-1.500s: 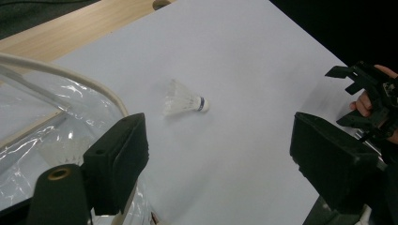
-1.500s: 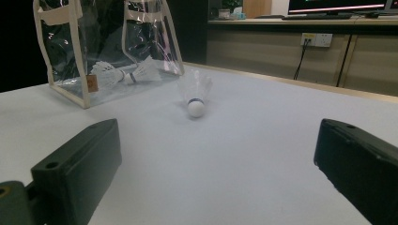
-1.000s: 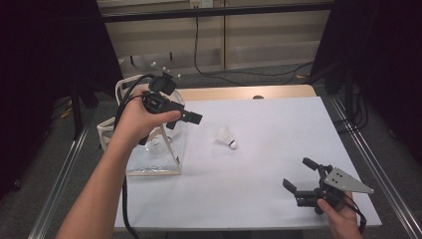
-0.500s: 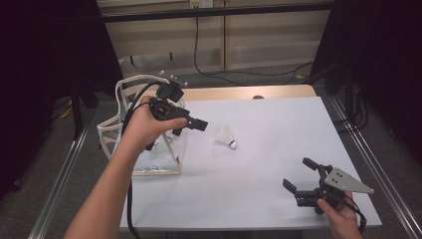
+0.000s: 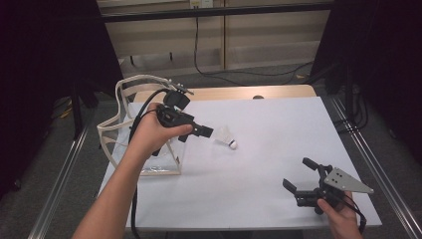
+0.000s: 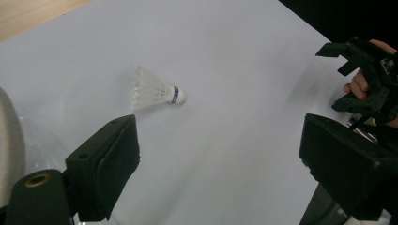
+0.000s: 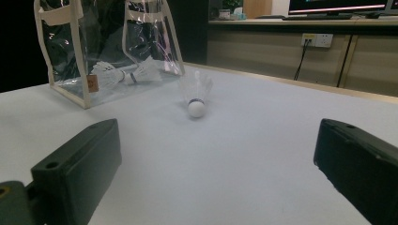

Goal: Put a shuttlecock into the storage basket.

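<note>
The left gripper [image 5: 205, 132] hangs over the left part of the table, just right of the bag [image 5: 149, 149], its nose aimed at the shuttlecock [image 5: 226, 138]. Its jaws have just been opening and now stand wide with nothing between them; in the left gripper view the shuttlecock [image 6: 155, 92] lies beyond the tips, nearer the left jaw, apart from both.

The shuttlecock rests on its side on the white table [image 5: 278, 119], a little left of centre, cork toward the near right and skirt toward the bag. It looks very light, so a nudge from one jaw would likely roll or skid it. The feather skirt is thin and would probably crush or splay under a hard squeeze; the cork is firm but round and small, and could slip out. The band where cork meets skirt seems the safest hold, taken gently across its width.

The bag is clear with pale trim and stands open; the right gripper view shows two shuttlecocks [image 7: 124, 74] lying inside it.

The right gripper [image 5: 301, 178] sits low at the near right corner, well apart from the shuttlecock, jaws spread and empty.
</note>
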A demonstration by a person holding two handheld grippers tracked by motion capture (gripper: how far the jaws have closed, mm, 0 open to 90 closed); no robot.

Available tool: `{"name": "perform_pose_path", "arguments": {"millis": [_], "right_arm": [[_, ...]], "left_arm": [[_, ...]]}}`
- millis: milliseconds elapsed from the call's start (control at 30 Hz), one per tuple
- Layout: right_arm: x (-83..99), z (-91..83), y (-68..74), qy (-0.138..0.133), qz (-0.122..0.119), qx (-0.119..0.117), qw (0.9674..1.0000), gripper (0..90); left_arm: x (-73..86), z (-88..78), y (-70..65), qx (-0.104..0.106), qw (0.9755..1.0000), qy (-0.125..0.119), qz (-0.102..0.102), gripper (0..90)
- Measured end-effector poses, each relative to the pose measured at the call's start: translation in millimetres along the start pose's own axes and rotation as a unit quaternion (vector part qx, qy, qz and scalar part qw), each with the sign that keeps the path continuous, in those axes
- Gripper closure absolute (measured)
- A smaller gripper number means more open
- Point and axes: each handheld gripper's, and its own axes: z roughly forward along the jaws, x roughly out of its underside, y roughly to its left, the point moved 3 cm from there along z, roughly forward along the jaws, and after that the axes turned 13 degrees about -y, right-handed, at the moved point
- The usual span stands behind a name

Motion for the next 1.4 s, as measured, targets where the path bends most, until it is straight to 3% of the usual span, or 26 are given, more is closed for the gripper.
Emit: {"name": "perform_pose_path", "arguments": {"millis": [600, 933, 1300, 1333, 1400], "right_arm": [[0.1, 0.0, 0.1, 0.001, 0.0, 0.0, 1.0, 0.8], [0.0, 0.0, 0.1, 0.001, -0.001, 0.0, 1.0, 0.8], [0.0, 0.4, -0.1, 0.0, -0.002, 0.0, 1.0, 0.8], [0.1, 0.5, 0.0, 0.001, -0.001, 0.0, 1.0, 0.8], [0.1, 0.6, 0.0, 0.001, -0.002, 0.0, 1.0, 0.8]], "left_arm": [[16.7, 18.5, -1.2, 0.005, 1.0, 0.008, 0.004, 11.6], [22.3, 27.1, -3.8, 0.005, 1.0, 0.0, -0.001, 11.5], [27.0, 33.4, -3.3, 0.005, 0.9999, 0.008, 0.009, 11.4], [27.8, 34.9, -4.3, 0.005, 1.0, 0.003, 0.001, 11.4], [29.6, 36.0, -3.4, 0.005, 0.9999, 0.009, 0.01, 11.4]]}}
